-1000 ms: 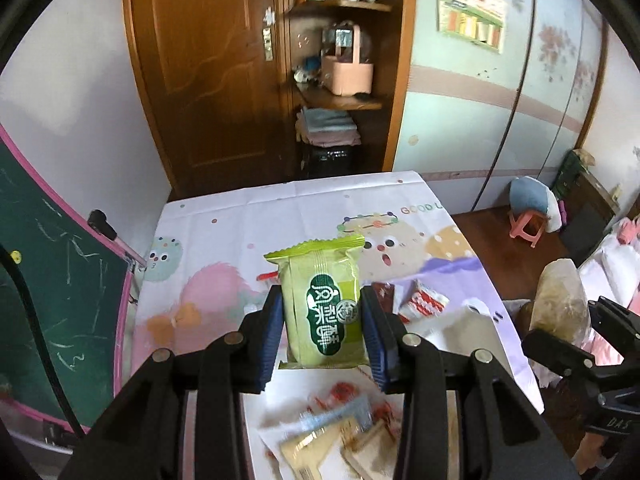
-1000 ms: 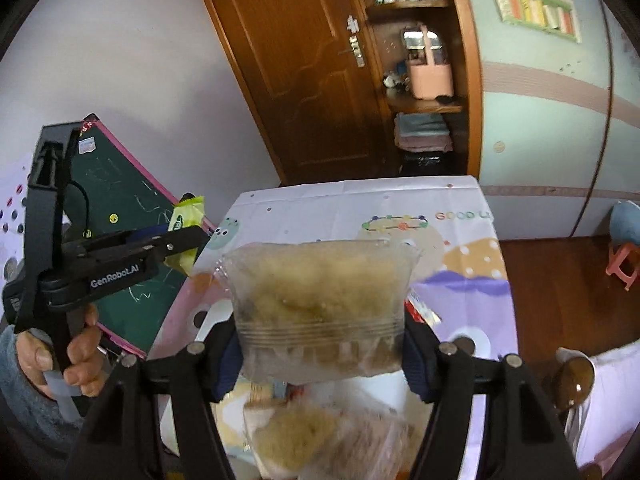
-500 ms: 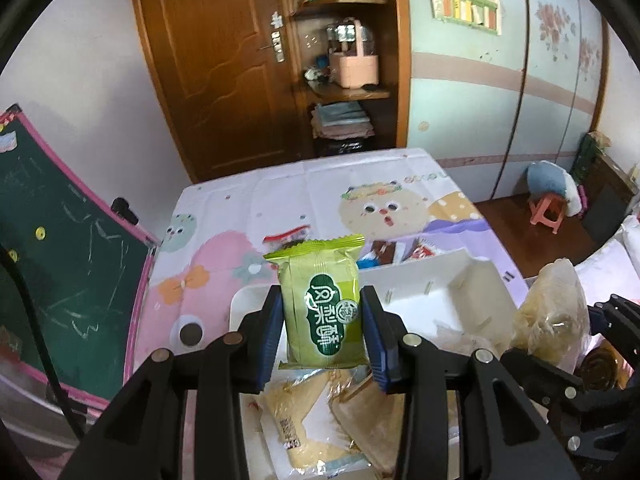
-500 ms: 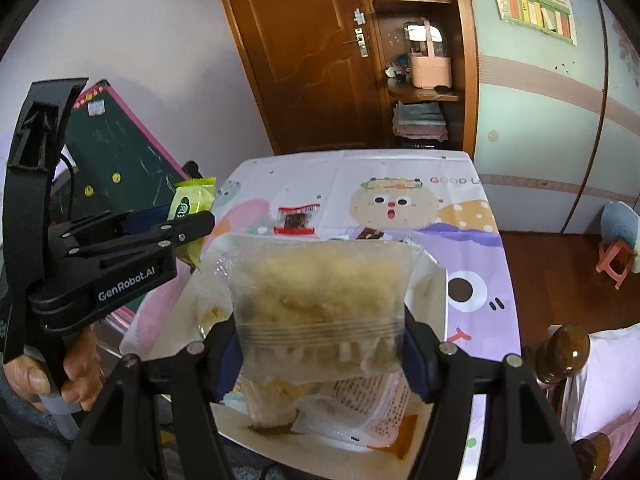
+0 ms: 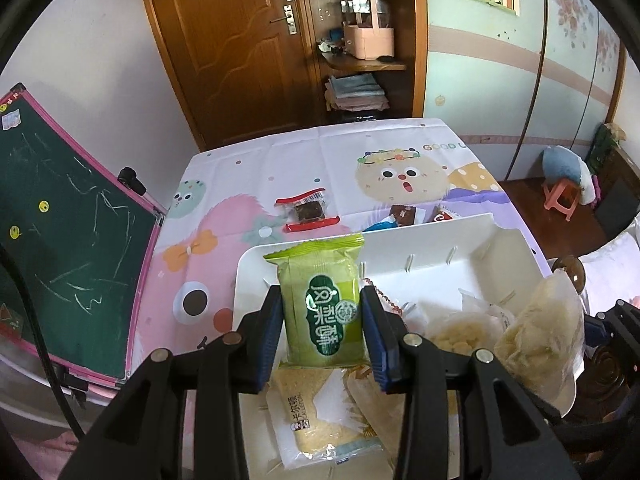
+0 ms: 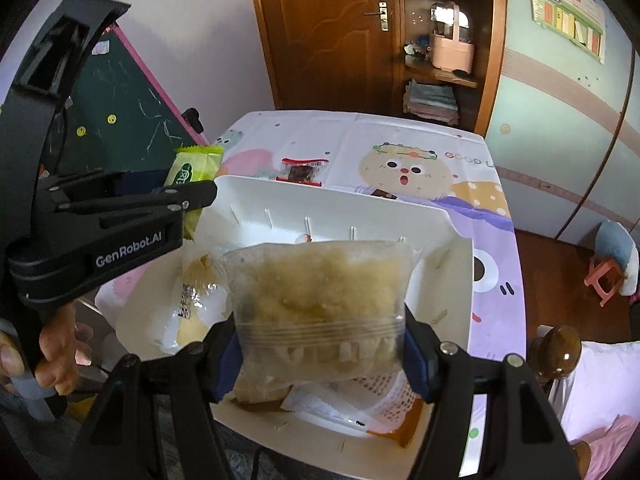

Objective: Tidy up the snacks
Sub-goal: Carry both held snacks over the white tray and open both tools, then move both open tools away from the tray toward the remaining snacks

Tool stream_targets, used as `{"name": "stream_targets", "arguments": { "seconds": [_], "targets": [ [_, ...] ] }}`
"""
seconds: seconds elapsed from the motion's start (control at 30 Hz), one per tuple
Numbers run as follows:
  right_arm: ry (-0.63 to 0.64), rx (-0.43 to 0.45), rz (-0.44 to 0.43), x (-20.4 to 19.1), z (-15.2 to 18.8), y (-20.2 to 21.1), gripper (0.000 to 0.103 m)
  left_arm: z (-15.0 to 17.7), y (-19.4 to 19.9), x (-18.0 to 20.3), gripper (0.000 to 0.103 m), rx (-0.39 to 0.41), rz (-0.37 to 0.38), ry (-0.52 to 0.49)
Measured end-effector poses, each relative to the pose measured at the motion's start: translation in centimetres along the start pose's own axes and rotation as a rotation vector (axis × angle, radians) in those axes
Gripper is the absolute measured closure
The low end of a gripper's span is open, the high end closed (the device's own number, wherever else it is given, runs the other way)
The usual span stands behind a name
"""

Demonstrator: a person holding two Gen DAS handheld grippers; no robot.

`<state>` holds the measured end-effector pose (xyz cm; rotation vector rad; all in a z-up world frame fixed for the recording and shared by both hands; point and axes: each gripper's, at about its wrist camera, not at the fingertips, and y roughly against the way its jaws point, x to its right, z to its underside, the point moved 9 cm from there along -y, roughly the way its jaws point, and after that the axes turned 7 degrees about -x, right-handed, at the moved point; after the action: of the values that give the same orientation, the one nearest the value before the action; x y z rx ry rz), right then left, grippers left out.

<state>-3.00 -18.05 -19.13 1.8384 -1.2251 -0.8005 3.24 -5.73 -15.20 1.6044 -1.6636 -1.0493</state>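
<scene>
Cartoon-printed tablecloth (image 5: pixel 320 168) is covering the tabletop; a brown door (image 5: pixel 232 40) and a corner shelf (image 5: pixel 360 64) are being seen beyond its far edge, a green chalkboard (image 5: pixel 60 240) off its left edge. White tray (image 5: pixel 440 248) is sitting at the near right part of the tabletop, with several clear-wrapped snacks lying inside. Left gripper (image 5: pixel 322 324) is being held over the tray's near left corner, jaws drawn narrow and pressing on a green snack packet (image 5: pixel 320 304), upright between the blue pads. Right gripper (image 6: pixel 320 344) is being held over the tray's near edge, jaws partway apart and clamping a clear bag of pale crumbly snack (image 6: pixel 320 292). A red-ended wrapped snack (image 5: pixel 306 212) is lying on the cloth just beyond the tray's far edge. A hand (image 6: pixel 56 344) is gripping the left tool's handle.
</scene>
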Motion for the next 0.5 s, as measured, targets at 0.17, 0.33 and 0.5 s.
{"name": "stream_targets", "arguments": {
  "seconds": [0.17,0.33,0.5],
  "targets": [
    [-0.017,-0.042,-0.031,-0.1,0.5,-0.7,0.033,0.0,0.5,-0.2,0.013,0.04,-0.018,0.008],
    [-0.007,-0.034,-0.001,-0.1,0.5,-0.6,0.026,-0.2,1.4,0.0,0.011,0.078,-0.027,-0.005],
    [-0.005,-0.019,0.004,-0.2,0.3,0.0,0.026,0.0,1.1,0.0,0.011,0.06,-0.014,0.003]
  ]
}}
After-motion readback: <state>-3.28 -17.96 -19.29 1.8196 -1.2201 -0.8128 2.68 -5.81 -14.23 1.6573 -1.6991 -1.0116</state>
